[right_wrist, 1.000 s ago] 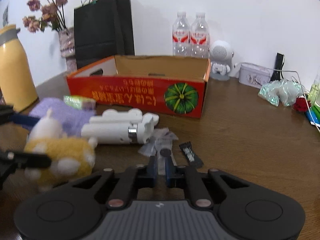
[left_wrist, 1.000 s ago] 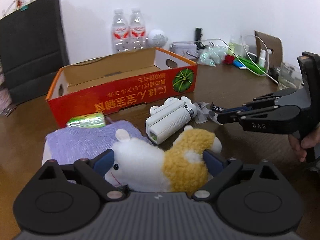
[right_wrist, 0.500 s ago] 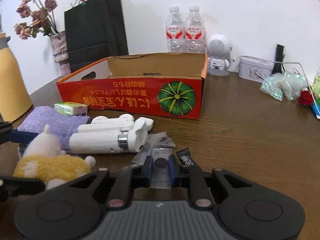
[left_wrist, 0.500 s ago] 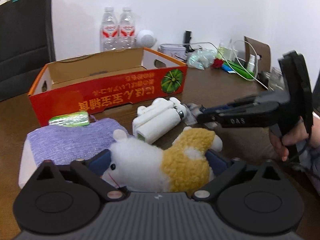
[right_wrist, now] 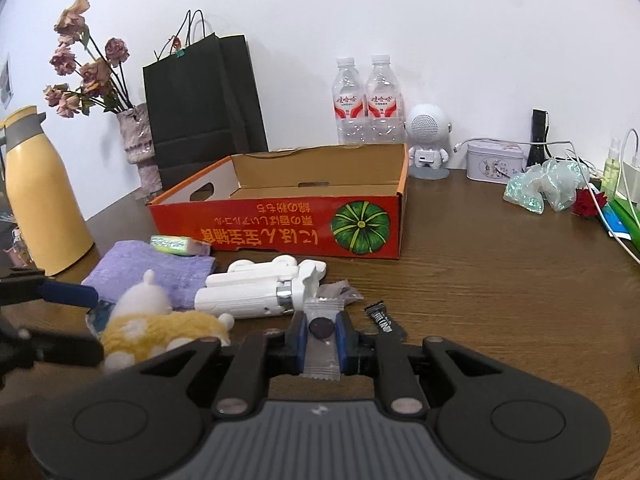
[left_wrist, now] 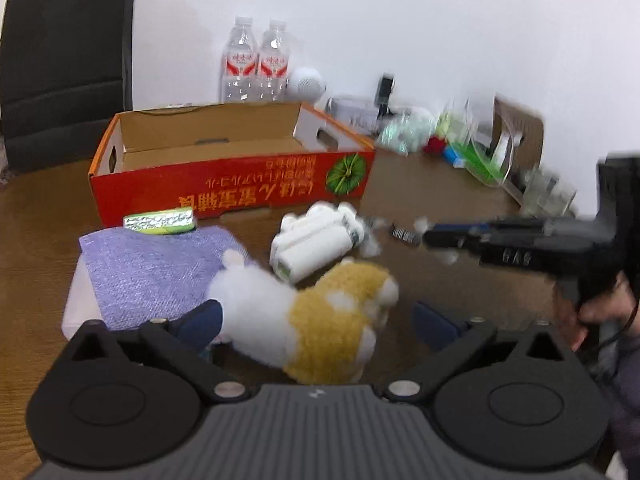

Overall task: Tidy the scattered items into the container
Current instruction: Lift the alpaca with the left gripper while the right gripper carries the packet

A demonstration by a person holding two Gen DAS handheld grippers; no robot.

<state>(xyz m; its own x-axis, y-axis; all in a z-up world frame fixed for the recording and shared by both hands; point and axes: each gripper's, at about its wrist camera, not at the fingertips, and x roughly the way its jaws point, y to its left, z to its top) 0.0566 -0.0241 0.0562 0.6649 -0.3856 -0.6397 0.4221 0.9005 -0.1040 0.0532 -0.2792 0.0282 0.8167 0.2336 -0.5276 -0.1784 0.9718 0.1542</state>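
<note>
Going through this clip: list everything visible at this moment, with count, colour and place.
cardboard box: 1, red-orange, open, mid-table
plush toy: 1, white and yellow, between the left fingers
white folded gadget: 1, in front of the box
purple cloth: 1, left of the gadget
foil packet: 1, green-silver, on the cloth's far edge
clear sachet: 1, dark disc inside, in the right gripper
black wrapper: 1, beside the right fingers
water bottles: 2, clear, behind the box
black paper bag: 1, by the wall
yellow jug: 1, far left
left gripper: black, open around the plush toy
right gripper: black, shut on the clear sachet
</note>
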